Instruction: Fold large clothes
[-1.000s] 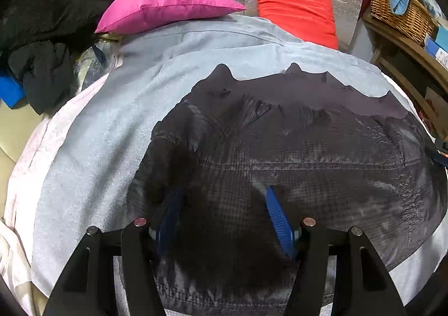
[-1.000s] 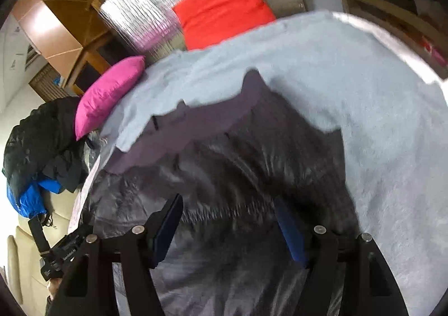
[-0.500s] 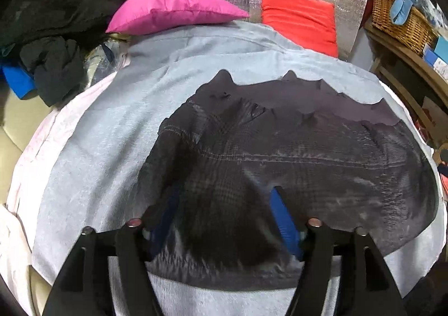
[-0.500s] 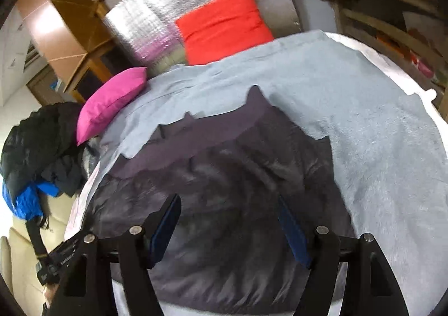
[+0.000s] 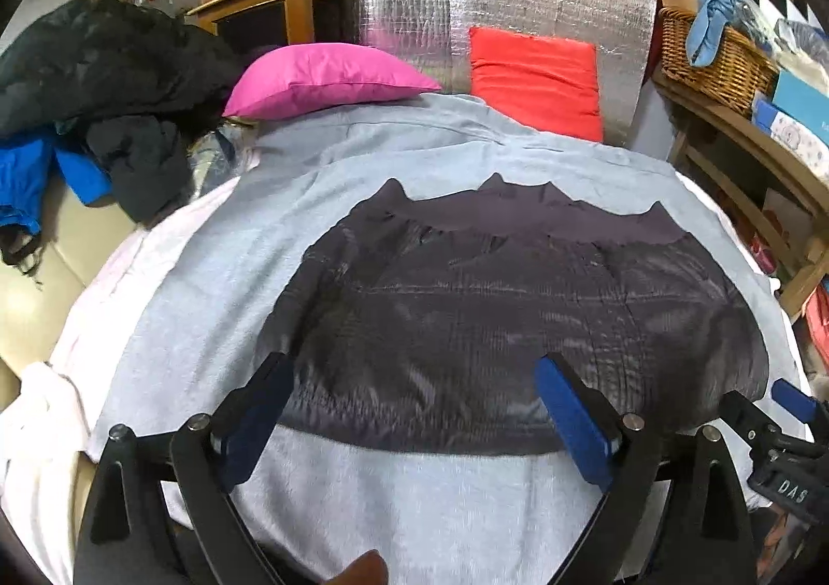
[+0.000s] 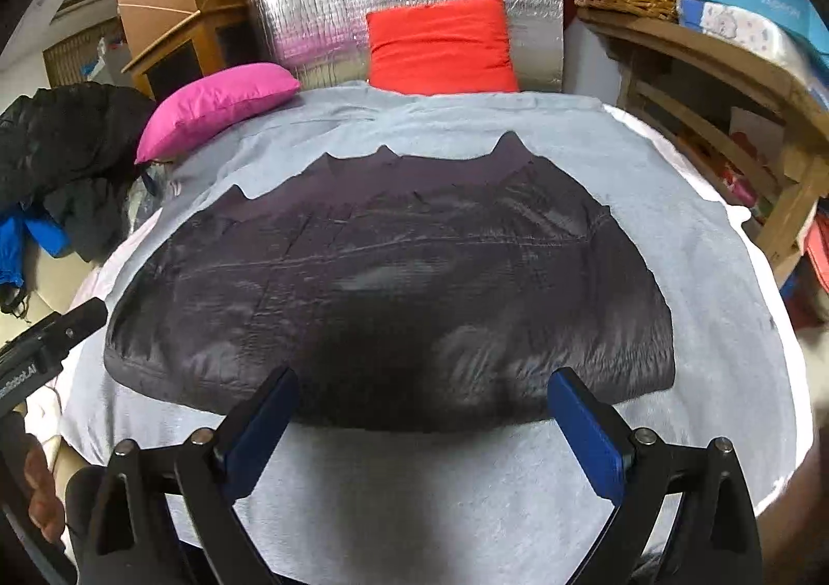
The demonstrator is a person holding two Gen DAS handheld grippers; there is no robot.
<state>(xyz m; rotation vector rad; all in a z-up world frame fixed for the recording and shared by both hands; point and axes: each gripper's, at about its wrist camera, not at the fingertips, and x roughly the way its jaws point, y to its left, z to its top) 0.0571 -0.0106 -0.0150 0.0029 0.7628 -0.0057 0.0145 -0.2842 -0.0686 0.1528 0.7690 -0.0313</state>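
Dark, faintly shiny checked fabric, the garment (image 5: 508, 320) lies flat on the pale grey blanket (image 5: 414, 497) that covers the bed, its long axis running side to side across both views and its near folded edge parallel to the bed's front. It sits ahead of and below both sets of tongs, with a strip of bare blanket between that near edge and the person. The left gripper (image 5: 414, 409) hangs over the left half of the near edge, the right gripper (image 6: 422, 411) over the right half; in each view the blue pads stand wide apart with nothing pinched between them, only cloth seen beyond. Neither hand looks clearly nearer, so I judge the next fold could start from either end, most likely from the short left or right side inward, since the piece is much wider than it is deep. Against the earlier frames, both pairs of jaws have just been opening, and they no longer sit low on the fabric: the garment now appears whole and farther off, with its near hem exposed where before the cloth filled the bottom of the views. The right view has also levelled out from its earlier tilt. The pink pillow (image 5: 326, 77) and red cushion (image 5: 533, 77) stay at the head.
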